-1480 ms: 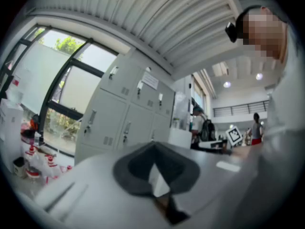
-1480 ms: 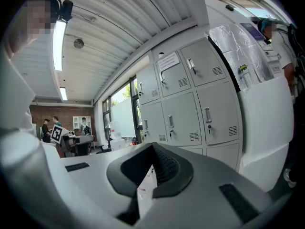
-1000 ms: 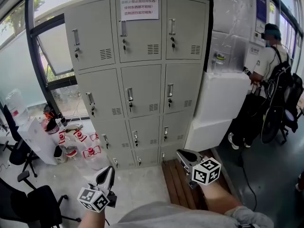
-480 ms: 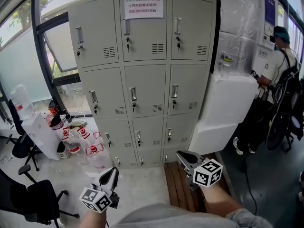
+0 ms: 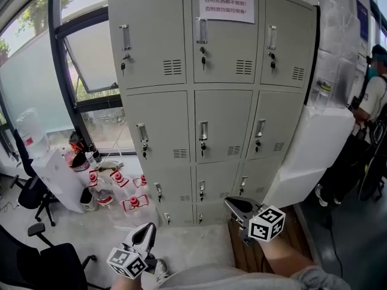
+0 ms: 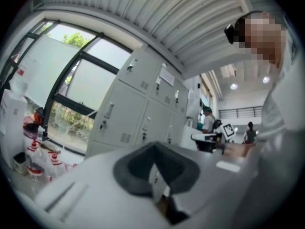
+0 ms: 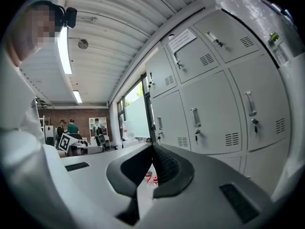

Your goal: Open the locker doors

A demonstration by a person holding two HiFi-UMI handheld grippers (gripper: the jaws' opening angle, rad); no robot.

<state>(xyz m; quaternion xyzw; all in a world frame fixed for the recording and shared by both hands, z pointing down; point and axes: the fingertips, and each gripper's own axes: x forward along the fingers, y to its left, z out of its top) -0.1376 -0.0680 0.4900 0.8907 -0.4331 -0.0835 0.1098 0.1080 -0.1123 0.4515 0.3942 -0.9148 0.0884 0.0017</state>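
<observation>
While locker (image 5: 158, 47) stands far ahead, all doors shut, left gripper (image 5: 147, 229) and right gripper (image 5: 232, 202) hang near, jaws closed, empty. Approach step, likely; next: open jaws, reach door handle (image 5: 204, 130).

**Locker draws nearer in view**

In the head view the locker (image 5: 217, 113) now looms larger and sits further right. The bystander (image 5: 370, 107) has slid to the right edge. The red-capped bottles (image 5: 115, 183) have drifted rightward, and the left claw (image 5: 146, 231) shows slightly lower.
</observation>
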